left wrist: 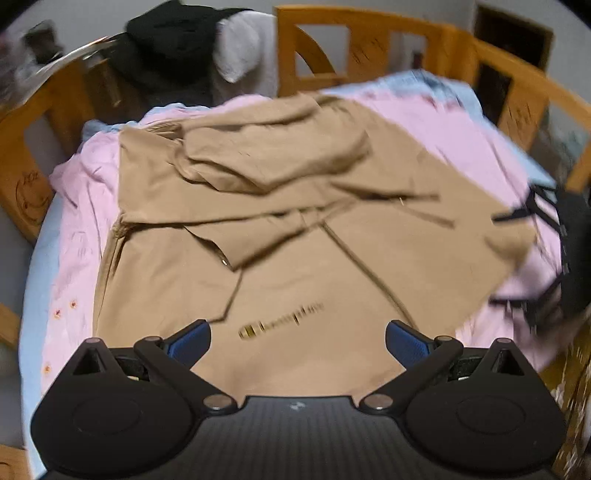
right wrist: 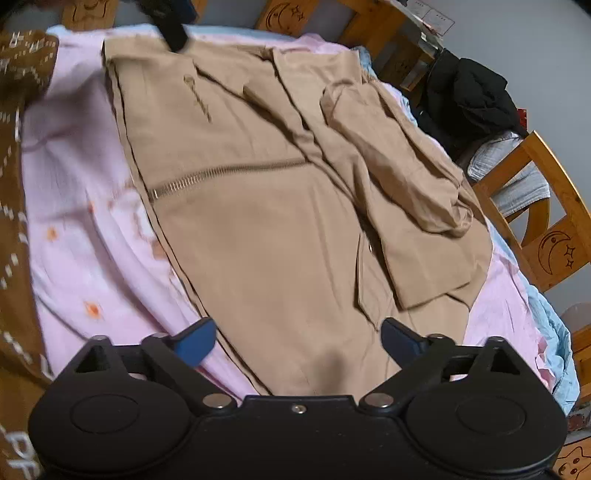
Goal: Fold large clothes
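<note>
A large tan zip jacket (left wrist: 303, 229) lies spread on a pink sheet (left wrist: 74, 229), its sleeves folded across its body. It also shows in the right wrist view (right wrist: 266, 229), with its zipper (right wrist: 221, 173) running across. My left gripper (left wrist: 297, 341) is open and empty above the jacket near its printed logo (left wrist: 280, 321). My right gripper (right wrist: 298, 341) is open and empty above the jacket's near edge. The right gripper shows at the right edge of the left wrist view (left wrist: 554, 251); the left gripper shows at the top of the right wrist view (right wrist: 173, 26).
A wooden bed rail (left wrist: 369, 44) with carved moon panels (right wrist: 554, 251) surrounds the bed. Black clothing (left wrist: 177, 40) hangs over the rail, also in the right wrist view (right wrist: 469, 96). A brown patterned cloth (right wrist: 18, 184) lies at the left. A light blue sheet (right wrist: 554, 325) edges the bed.
</note>
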